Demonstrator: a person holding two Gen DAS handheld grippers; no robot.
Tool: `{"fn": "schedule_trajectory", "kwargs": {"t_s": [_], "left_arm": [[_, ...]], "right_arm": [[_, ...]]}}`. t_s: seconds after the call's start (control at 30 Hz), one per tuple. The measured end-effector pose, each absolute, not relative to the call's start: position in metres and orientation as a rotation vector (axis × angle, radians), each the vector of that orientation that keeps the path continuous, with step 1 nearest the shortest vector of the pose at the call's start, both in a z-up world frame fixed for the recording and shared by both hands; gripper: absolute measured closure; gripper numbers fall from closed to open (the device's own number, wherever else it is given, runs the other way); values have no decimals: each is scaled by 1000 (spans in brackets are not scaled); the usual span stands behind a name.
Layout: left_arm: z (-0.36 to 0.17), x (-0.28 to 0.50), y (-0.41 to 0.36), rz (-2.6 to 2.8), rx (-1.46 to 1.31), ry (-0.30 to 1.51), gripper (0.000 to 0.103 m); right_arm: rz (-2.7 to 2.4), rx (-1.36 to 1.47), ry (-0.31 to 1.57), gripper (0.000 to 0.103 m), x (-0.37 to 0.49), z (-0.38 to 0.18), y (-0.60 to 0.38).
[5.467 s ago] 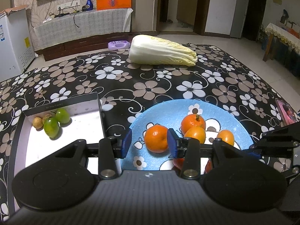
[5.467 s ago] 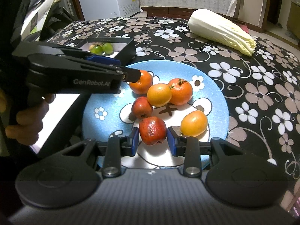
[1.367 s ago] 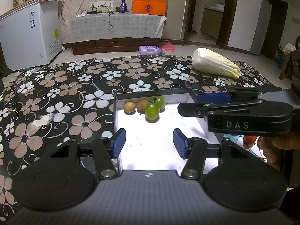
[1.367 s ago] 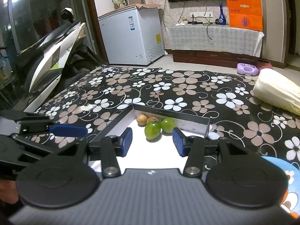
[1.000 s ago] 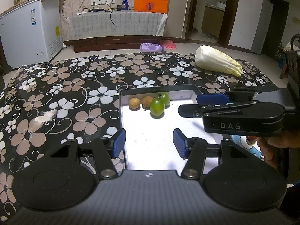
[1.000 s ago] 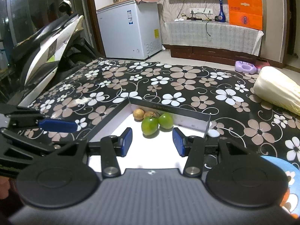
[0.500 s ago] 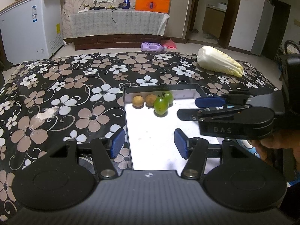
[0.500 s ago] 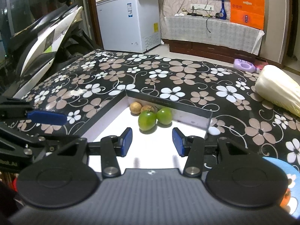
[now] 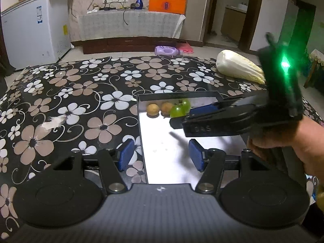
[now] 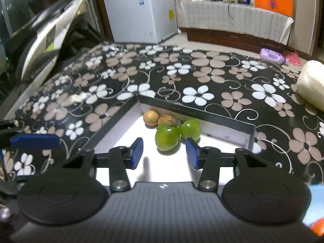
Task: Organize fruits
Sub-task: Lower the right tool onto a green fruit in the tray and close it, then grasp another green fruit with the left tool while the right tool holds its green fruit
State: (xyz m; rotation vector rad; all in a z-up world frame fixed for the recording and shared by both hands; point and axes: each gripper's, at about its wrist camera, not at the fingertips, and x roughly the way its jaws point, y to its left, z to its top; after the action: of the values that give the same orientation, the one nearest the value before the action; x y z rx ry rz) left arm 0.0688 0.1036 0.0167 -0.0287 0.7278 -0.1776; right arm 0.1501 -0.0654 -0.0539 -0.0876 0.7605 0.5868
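Note:
A black-walled box (image 9: 178, 96) with a white floor sits on the flowered table. In its far corner lie two green tomatoes (image 10: 167, 137) (image 10: 190, 129) and two small brown fruits (image 10: 150, 117) (image 10: 167, 119). They also show in the left wrist view (image 9: 178, 111) (image 9: 152, 109). My right gripper (image 10: 163, 154) is open and empty, low over the box, with the nearer green tomato just ahead of its fingertips. In the left wrist view it reaches in from the right (image 9: 182, 119). My left gripper (image 9: 160, 155) is open and empty over the box's near left wall.
A napa cabbage (image 9: 239, 69) lies at the table's far right. A sliver of the blue plate (image 10: 316, 200) with an orange fruit (image 10: 317, 227) shows at the right wrist view's lower right. A white freezer (image 10: 145, 10), a cabinet and a purple bottle (image 9: 166, 50) stand beyond the table.
My right gripper has moved forward and down toward the green tomatoes, which now sit just before its fingertips. My left gripper has drifted slightly left. Both stay open.

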Motion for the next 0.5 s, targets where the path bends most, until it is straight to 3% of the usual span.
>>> {"fn": "schedule_trajectory", "kwargs": {"t_s": [0.27,0.5], "left_arm": [[17,71,102,-193,-30,729,38],[17,75,96,-203,-45,728,38]], "right_arm": [[568,-176,796,71,160,-60,-48],[584,-188,776,72,147,-49,-61]]}}
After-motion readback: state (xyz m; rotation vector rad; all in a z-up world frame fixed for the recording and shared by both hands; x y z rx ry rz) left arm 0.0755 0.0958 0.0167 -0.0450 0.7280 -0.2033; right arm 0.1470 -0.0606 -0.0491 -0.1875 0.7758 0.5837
